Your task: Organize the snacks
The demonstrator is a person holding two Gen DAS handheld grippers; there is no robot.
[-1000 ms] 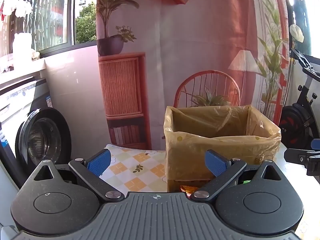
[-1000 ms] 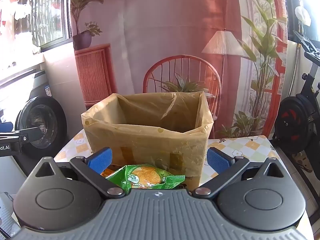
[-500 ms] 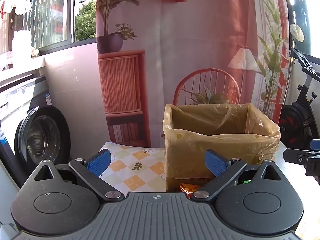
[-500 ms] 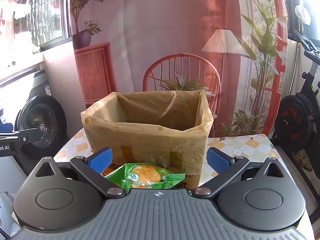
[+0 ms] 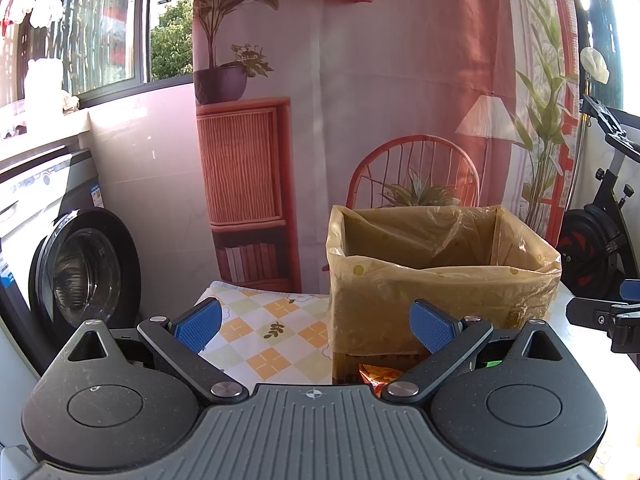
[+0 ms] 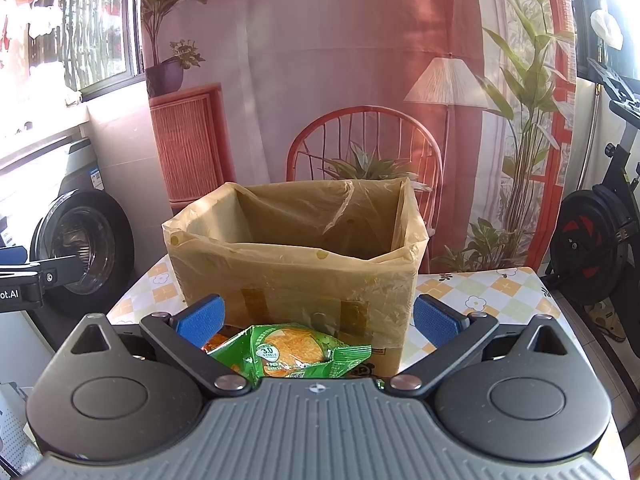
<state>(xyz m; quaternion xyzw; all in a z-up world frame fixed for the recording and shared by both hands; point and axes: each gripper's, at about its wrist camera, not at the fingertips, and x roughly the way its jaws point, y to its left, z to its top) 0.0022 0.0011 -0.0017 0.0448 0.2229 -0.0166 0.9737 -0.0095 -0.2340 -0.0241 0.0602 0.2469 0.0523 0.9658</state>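
Snack packet [image 6: 296, 350] before lined box [image 6: 296, 264], right gripper [image 6: 318, 320] and left gripper [image 5: 316, 326] jaws wide, empty

A checkered table [image 6: 496, 292] carries a lined box [image 6: 296, 276], green [image 6: 296, 350] and orange snack packets [image 5: 376, 374].

Bright daylight from the window [image 5: 104, 24], sharp focus, fisheye-bent edges.

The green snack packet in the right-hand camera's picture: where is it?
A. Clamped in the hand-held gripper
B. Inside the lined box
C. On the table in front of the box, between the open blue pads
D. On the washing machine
C: the green snack packet lies in front of the plastic-lined cardboard box, and the right hand-held gripper stands open, its pads clear of it.
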